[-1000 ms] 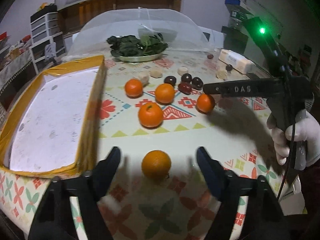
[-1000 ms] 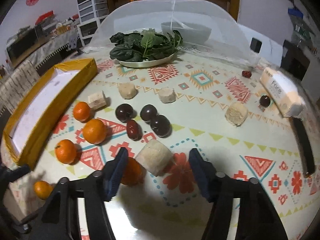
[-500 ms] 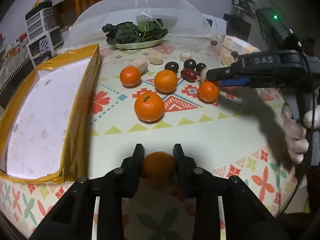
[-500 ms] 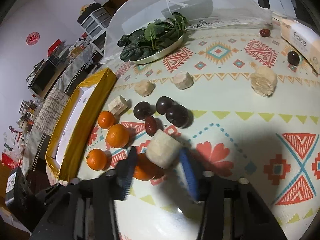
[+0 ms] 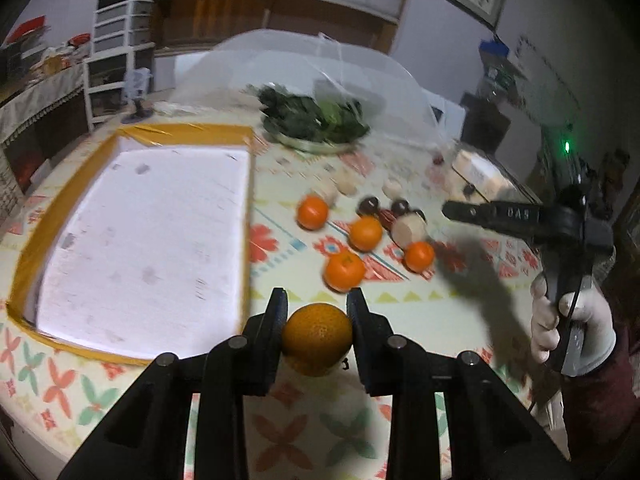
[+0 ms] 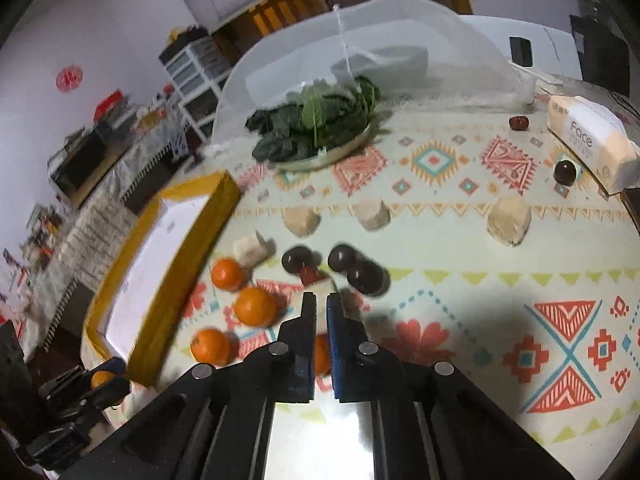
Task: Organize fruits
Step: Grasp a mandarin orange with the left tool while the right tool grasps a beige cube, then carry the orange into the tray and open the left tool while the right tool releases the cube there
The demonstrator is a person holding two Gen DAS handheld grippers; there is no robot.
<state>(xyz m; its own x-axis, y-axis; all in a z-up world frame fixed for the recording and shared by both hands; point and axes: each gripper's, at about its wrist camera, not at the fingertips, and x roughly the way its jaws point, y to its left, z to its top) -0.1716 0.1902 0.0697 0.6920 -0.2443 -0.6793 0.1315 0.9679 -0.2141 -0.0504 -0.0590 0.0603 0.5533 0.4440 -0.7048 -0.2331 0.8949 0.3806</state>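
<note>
left hand-held gripper (image 5: 316,308): clamped on an orange (image 5: 317,334), pads pressing both its sides, near edge of the surface (image 5: 440,320).
right hand-held gripper (image 6: 321,304): jaws have just been closing and stand nearly together, nothing caught between them; a pale cylinder (image 5: 408,229) sits free just beyond its tips.
step in hand: likely carrying the orange left into the tray (image 5: 244,200); lift clear over the tray wall, keep the squeeze gentle, set down rather than drop.
orange: round, dimpled waxy peel, firm yet bruisable, inclined to roll.
tray: shallow rectangle, glossy yellow-taped rim, matt white floor, just left of the orange.
loose oranges (image 5: 344,270): far-right, on patterned cloth.
</note>
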